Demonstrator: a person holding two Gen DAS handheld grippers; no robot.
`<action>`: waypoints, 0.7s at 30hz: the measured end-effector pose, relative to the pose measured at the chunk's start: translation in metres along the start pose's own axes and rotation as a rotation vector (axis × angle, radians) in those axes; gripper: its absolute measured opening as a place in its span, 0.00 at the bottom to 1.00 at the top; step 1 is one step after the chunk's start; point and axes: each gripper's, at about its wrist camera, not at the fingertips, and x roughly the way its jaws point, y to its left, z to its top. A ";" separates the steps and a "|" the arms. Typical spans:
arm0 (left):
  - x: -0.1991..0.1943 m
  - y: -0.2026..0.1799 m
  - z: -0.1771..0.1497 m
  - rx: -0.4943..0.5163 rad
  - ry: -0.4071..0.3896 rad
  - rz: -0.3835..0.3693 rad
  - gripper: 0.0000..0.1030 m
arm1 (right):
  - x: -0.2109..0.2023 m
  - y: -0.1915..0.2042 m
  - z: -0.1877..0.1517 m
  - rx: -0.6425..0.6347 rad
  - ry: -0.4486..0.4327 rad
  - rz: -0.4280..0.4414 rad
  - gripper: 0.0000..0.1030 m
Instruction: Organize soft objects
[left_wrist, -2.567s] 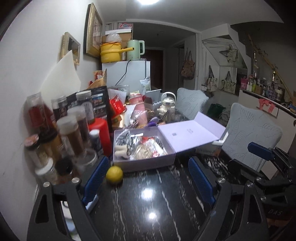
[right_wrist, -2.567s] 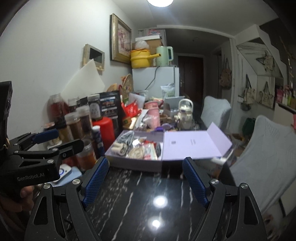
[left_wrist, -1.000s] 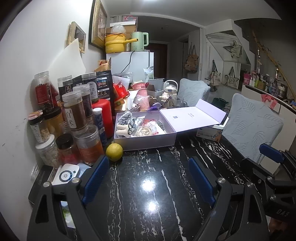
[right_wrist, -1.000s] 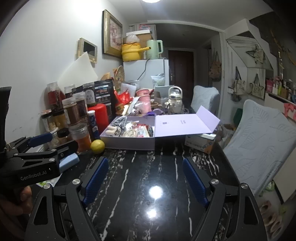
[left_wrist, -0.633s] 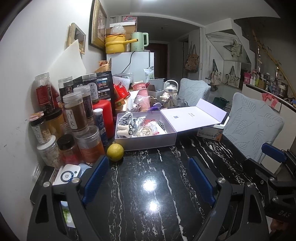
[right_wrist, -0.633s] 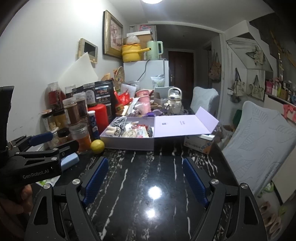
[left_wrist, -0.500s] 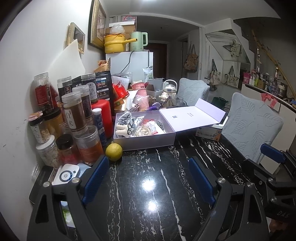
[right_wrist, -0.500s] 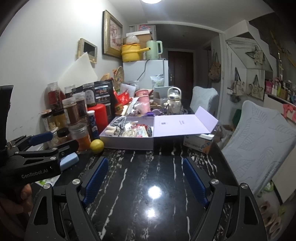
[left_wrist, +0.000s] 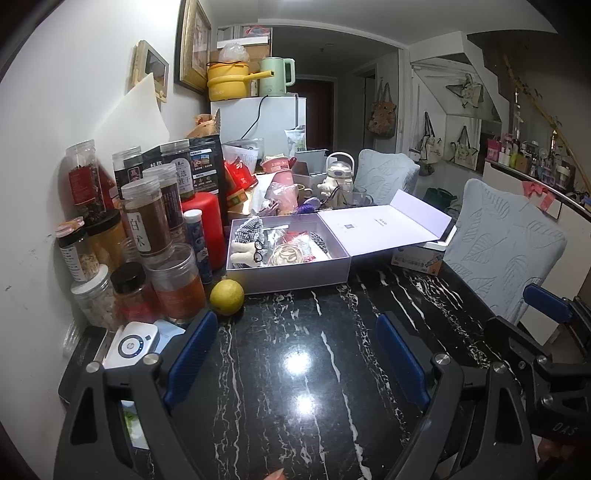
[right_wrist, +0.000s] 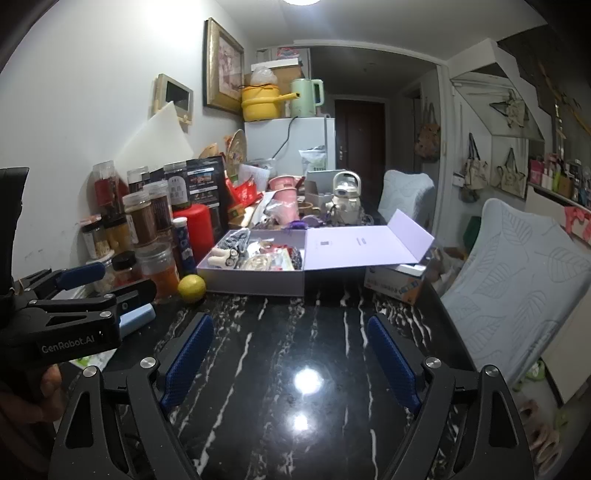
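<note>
The box (left_wrist: 288, 273) sits open on the far side of the black marble table (left_wrist: 303, 369), its lid (left_wrist: 380, 229) folded flat to the right, and the soft things lie inside it: a small plush (left_wrist: 242, 254) with toy glasses at the near left corner, a checked cloth (left_wrist: 249, 227) behind it, and a dark patterned piece (left_wrist: 319, 240) toward the lid, mixed with wrapped packets and a coil of rings (left_wrist: 286, 254) that I cannot make out fully. That fits either a box being filled or one about to be emptied and sorted, so the pictures do not settle which way the things should travel. The left gripper (left_wrist: 295, 362) hovers low over the bare table well short of the box, jaws spread wide and empty; the right gripper (right_wrist: 291, 358) hangs likewise, released and holding nothing, beside it. Whichever way the job runs, the approach wants care: a lemon (left_wrist: 227, 297) lies just beside the box's near left corner and jars (left_wrist: 147, 221) crowd close on the left, so the left gripper would do better coming in from above the box than sweeping along the table. Soft goods give under the pads, so a bite on the plush's body or a bunched fold of cloth should hold better than a nip at an edge, and lifting straight up keeps the packets from dragging out.
</note>
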 end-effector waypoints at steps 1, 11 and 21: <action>0.000 0.000 0.000 0.002 -0.001 0.001 0.86 | 0.000 -0.001 0.000 0.000 0.001 -0.001 0.84; -0.002 -0.001 0.001 0.006 0.005 -0.012 0.86 | 0.000 -0.004 -0.002 0.001 0.003 -0.004 0.85; 0.001 -0.002 0.000 0.017 0.008 0.011 0.86 | 0.003 -0.006 -0.005 0.001 0.013 -0.010 0.85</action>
